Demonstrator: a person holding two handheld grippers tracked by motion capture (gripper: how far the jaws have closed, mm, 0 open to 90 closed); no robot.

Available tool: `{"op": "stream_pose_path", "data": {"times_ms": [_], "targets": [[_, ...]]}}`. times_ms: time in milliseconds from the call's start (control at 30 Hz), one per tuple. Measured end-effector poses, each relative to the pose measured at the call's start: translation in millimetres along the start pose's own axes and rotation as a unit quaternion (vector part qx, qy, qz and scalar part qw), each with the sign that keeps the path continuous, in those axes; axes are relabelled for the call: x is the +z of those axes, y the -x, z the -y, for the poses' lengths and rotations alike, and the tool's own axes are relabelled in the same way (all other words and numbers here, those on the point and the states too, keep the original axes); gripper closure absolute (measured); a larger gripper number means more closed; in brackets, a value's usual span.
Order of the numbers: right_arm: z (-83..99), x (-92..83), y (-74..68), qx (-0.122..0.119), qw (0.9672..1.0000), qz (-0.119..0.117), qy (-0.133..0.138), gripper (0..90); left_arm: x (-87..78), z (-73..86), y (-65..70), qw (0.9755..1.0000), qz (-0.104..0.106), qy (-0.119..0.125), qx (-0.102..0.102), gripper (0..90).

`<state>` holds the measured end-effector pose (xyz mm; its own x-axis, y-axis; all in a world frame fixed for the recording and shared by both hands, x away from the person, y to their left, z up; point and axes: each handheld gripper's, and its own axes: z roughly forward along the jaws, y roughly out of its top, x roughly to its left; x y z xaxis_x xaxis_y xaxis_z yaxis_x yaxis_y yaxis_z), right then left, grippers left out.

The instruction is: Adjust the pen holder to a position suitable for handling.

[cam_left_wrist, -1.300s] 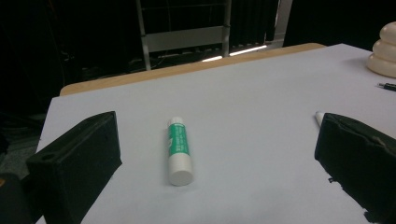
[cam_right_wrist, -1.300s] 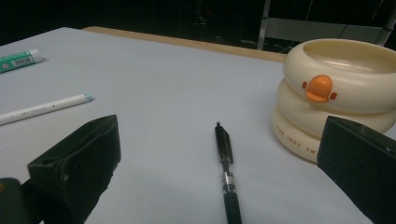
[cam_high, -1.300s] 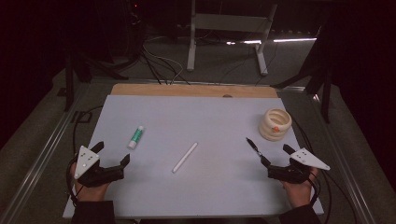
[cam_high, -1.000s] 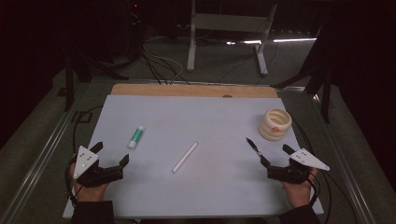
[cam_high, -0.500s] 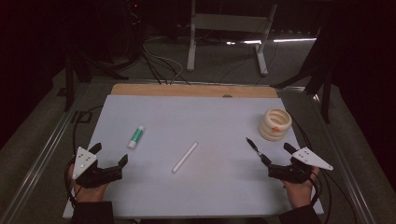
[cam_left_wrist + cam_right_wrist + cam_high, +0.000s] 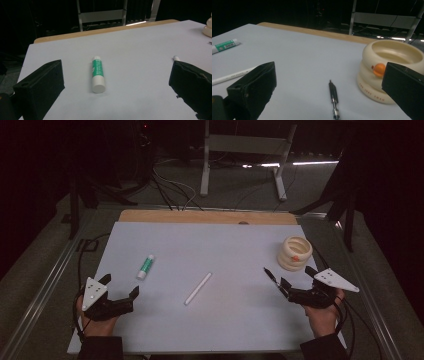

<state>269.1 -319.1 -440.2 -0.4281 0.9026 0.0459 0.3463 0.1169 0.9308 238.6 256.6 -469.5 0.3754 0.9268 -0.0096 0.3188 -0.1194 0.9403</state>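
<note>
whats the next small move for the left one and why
Probably ease the left hand-held gripper straight forward and down over the green glue stick. Its jaws stand wide open and hold nothing, and the stick lies flat on the white table, centred between them with its capped end nearest.

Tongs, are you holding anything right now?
No. The left tongs gape open before the glue stick, and the right tongs gape open around the black pen.

Open sheet between glue stick, white pen and black pen.
</note>
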Motion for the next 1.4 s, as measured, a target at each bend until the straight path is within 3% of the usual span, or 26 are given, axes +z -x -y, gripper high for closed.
{"op": "stream_pose_path", "data": {"times_ms": [767,1100,1400], "targets": [[-54.6,16.8,18.1,-0.004,0.9995,0.031,-0.002,0.0,-1.9,2.7,-3.0,0.9999,-0.013,0.004,-0.001,0.3],[-62.7,33.7,26.7,-0.016,0.9990,0.040,-0.004,0.0,-1.1,5.0,-4.2,0.9998,-0.019,0.001,0.000,0.3],[-67.1,47.5,41.1,-0.002,0.9982,0.057,-0.017,0.0,-0.2,5.8,-4.5,0.9998,-0.019,0.000,-0.002,0.3]]}}
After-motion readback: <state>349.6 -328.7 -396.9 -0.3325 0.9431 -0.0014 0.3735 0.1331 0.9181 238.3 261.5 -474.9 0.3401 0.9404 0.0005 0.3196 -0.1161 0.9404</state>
